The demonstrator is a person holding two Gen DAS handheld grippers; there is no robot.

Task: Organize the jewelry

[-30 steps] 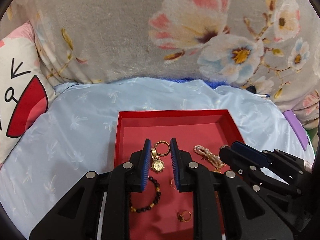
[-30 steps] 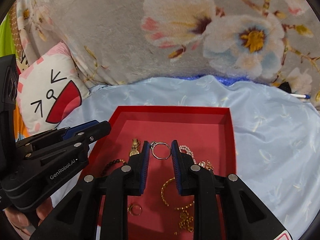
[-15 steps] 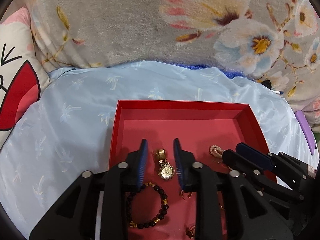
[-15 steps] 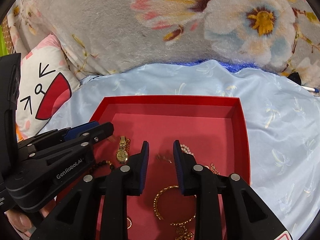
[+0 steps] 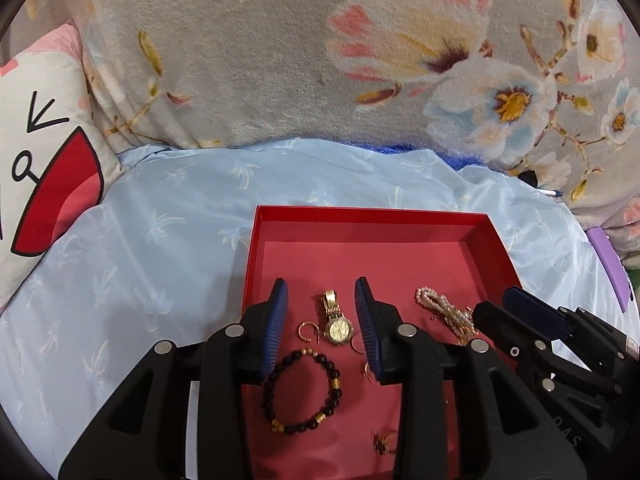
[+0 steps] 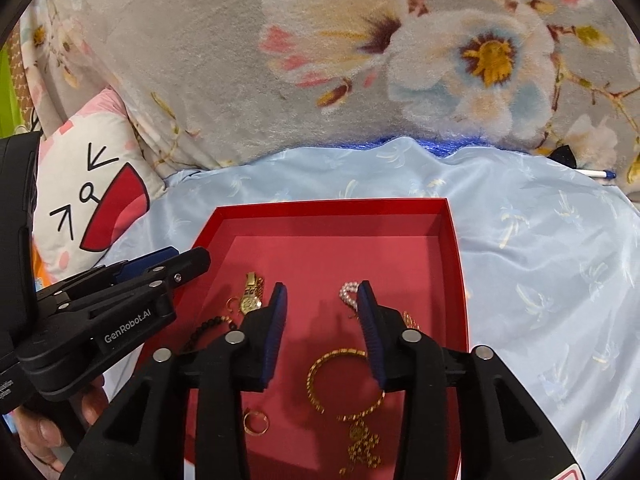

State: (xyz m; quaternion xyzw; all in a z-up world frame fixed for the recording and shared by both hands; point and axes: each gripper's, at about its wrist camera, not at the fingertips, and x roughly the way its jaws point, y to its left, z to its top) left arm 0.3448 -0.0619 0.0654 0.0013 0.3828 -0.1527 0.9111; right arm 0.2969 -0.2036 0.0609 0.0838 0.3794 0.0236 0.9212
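Note:
A red tray (image 5: 372,216) (image 6: 332,206) lies on a light blue sheet and holds the jewelry. My left gripper (image 5: 321,300) is open and empty above a gold watch (image 5: 336,322), a small gold ring (image 5: 307,330) and a black bead bracelet (image 5: 304,390). A pearl bracelet (image 5: 434,300) lies to its right. My right gripper (image 6: 320,304) is open and empty over bare tray floor. A gold chain bracelet (image 6: 340,380), a pendant chain (image 6: 362,444), a gold ring (image 6: 256,422) and the pearls (image 6: 348,294) lie around it.
A flowered grey blanket (image 5: 320,60) rises behind the sheet. A white cartoon pillow (image 5: 36,160) lies at the left. A purple object (image 5: 608,264) and a pen (image 6: 596,174) lie at the right. The sheet (image 6: 540,260) spreads around the tray.
Both grippers opened wider. The ring held between the right gripper's pads a second ago is gone from them. The left gripper let go of the watch, which now lies in the tray.

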